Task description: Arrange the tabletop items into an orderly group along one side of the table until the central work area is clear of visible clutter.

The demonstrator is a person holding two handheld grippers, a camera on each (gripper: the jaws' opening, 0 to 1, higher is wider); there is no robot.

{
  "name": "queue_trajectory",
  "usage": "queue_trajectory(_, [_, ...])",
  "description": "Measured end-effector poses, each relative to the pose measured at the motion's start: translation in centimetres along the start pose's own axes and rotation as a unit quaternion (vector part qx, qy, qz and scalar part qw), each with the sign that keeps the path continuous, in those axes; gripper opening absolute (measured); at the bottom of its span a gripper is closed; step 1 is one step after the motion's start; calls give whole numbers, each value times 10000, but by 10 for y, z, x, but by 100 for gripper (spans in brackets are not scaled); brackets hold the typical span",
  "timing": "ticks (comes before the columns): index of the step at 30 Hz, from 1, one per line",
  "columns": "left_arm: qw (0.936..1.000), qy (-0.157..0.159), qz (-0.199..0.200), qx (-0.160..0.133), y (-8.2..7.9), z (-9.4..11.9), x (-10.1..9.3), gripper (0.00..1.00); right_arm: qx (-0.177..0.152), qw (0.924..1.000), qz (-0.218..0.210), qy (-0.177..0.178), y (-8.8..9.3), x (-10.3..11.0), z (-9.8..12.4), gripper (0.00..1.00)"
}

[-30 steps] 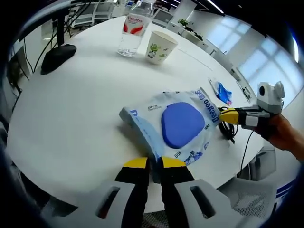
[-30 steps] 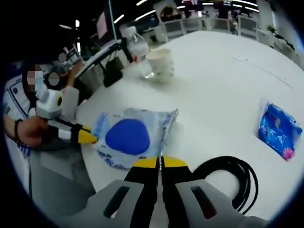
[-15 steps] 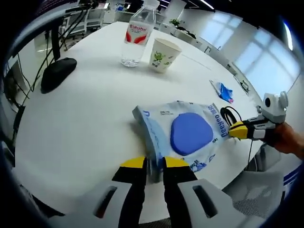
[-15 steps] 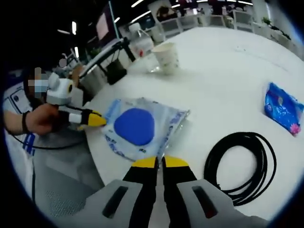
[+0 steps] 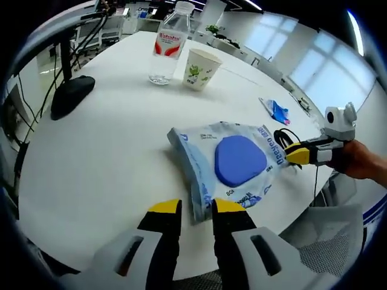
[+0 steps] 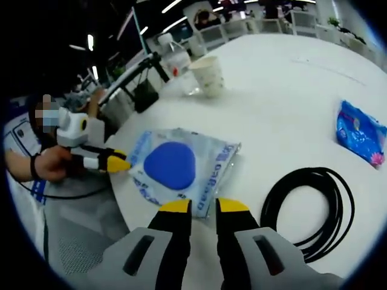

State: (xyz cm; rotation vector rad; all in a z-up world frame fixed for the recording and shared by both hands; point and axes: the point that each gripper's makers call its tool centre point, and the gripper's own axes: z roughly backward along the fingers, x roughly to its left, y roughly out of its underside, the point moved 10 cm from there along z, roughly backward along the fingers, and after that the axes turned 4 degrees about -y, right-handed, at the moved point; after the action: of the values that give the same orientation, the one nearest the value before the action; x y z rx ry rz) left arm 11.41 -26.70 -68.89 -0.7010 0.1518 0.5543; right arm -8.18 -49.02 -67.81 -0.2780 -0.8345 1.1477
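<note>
With both pairs of jaws spread, my left gripper (image 5: pixel 190 206) and right gripper (image 6: pixel 204 205) are flanking the wipes pack (image 5: pixel 227 162) lying on the table (image 5: pixel 103 145).

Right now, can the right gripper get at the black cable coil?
Probably yes. The right gripper has open jaws, and the black cable coil lies on bare table just beside it, with the wipes pack off to the other side.

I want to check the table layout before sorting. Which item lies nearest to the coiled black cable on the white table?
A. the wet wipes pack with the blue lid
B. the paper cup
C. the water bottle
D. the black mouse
A: in the right gripper view the wet wipes pack lies just beside the coiled black cable, while the paper cup and water bottle stand far back.
</note>
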Motion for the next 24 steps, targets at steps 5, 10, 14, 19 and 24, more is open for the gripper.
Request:
queue_trajectory(5, [10000,40,-89,-1,-1,-2,-5,16,5,10000,-27,-20,-1,0,-2,12])
queue_trajectory(10, [9998,-46,-197,82,-1,-6,-8,7,17,9999,100,17,-4,1,-4,0])
queue_trajectory(14, [10000,-12,-81,12,-7,-6,-12,0,-164,9999,22,7,-9,1,0,0])
queue_trajectory(19, [9998,6,-193,-65,-17,-8,-18,0,-221,9997,91,15,-14,-2,7,0])
queue_trajectory(24, [9996,83,-217,-156,-30,-11,-29,0,-420,9991,64,87,-24,-13,20,0])
